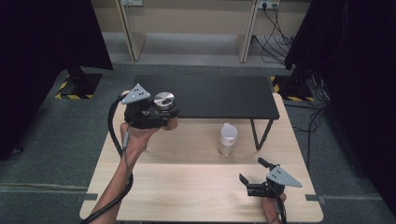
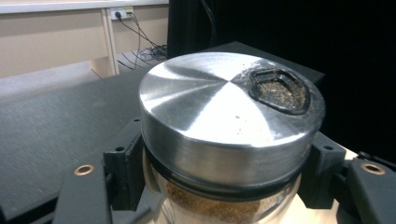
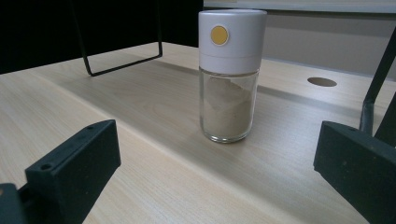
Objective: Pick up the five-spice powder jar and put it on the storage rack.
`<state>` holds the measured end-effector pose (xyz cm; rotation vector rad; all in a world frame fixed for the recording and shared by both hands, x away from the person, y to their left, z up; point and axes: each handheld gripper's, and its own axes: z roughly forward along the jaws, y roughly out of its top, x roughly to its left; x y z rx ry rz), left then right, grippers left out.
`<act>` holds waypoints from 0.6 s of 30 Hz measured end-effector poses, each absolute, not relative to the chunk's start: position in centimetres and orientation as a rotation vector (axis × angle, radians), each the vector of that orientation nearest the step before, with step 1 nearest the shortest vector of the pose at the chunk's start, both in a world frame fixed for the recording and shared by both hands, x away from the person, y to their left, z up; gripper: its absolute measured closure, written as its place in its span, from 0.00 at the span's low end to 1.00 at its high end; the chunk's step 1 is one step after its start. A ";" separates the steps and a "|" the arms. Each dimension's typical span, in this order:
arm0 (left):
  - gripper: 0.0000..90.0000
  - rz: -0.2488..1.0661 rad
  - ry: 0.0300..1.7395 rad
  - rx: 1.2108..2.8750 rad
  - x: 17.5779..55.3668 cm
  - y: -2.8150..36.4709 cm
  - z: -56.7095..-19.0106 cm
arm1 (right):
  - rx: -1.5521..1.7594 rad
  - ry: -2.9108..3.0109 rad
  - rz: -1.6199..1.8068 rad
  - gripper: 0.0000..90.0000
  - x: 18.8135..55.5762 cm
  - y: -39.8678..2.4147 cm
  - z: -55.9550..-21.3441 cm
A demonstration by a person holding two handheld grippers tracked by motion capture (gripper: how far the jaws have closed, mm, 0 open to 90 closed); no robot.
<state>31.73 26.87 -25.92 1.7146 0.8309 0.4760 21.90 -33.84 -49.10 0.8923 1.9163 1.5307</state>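
My left gripper (image 1: 168, 116) is shut on a glass jar (image 1: 166, 112) with a brushed steel lid (image 2: 224, 116) and brown powder inside. It holds the jar in the air beside the left end of the black shelf (image 1: 210, 95). In the left gripper view both black jaws press on the jar just under the lid. A glass shaker with a white cap (image 1: 228, 138) stands upright mid-table, pale powder inside; the right gripper view has that shaker (image 3: 229, 74) straight ahead. Near the table's front right edge my right gripper (image 1: 250, 173) is open, with nothing between its jaws.
The black shelf stands on thin metal legs (image 1: 261, 133) over the back of the light wooden table (image 1: 187, 182). Dark curtains hang at both sides. Cables (image 1: 275, 32) trail on the floor at the back right.
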 end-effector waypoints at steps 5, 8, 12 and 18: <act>0.35 0.519 0.858 1.715 32.1 26.2 -25.2 | 0.892 1.919 1.530 0.01 21.9 -33.8 -49.1; 0.35 0.526 0.882 1.693 32.7 26.1 -25.2 | 0.892 1.917 1.531 0.01 21.9 -33.9 -49.1; 0.35 0.550 0.907 1.701 33.3 25.6 -25.1 | 0.895 1.918 1.532 0.01 22.0 -33.9 -49.1; 0.35 0.599 0.935 1.686 34.4 24.6 -25.3 | 0.897 1.919 1.537 0.00 22.0 -33.9 -49.1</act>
